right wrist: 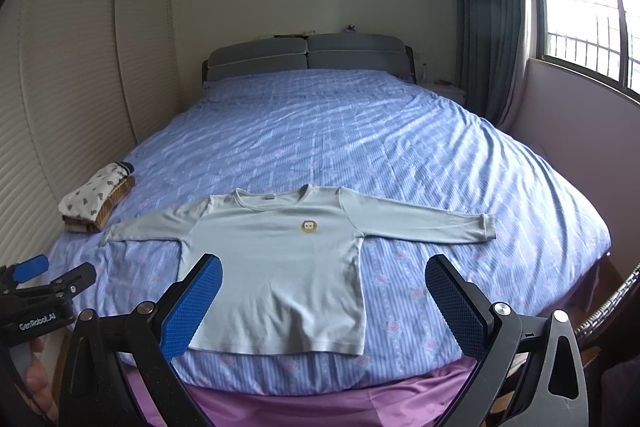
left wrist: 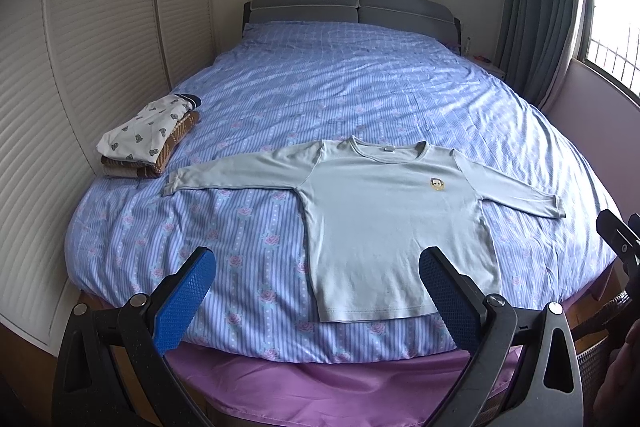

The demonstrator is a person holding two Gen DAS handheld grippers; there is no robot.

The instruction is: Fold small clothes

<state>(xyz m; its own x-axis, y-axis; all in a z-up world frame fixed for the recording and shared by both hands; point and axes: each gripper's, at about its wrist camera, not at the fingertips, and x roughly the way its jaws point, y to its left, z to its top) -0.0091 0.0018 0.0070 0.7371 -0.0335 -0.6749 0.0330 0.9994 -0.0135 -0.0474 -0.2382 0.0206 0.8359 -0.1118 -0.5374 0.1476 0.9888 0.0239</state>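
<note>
The big bed (left wrist: pixel 360 87) has a blue stripy cover with pink roses; a purple sheet (left wrist: pixel 340 383) peeks out at its near edge; a pale blue long-sleeved shirt (left wrist: pixel 384 227) lies flat at the foot of the bed, sleeves spread to 9 and 3 o'clock; a pile of folded clothes (left wrist: pixel 148 143) sits at 10 o'clock from it, well apart; the left gripper (left wrist: pixel 316 291) and right gripper (right wrist: pixel 324 291) both hang over the hem, fingers wide apart, holding nothing.
</note>
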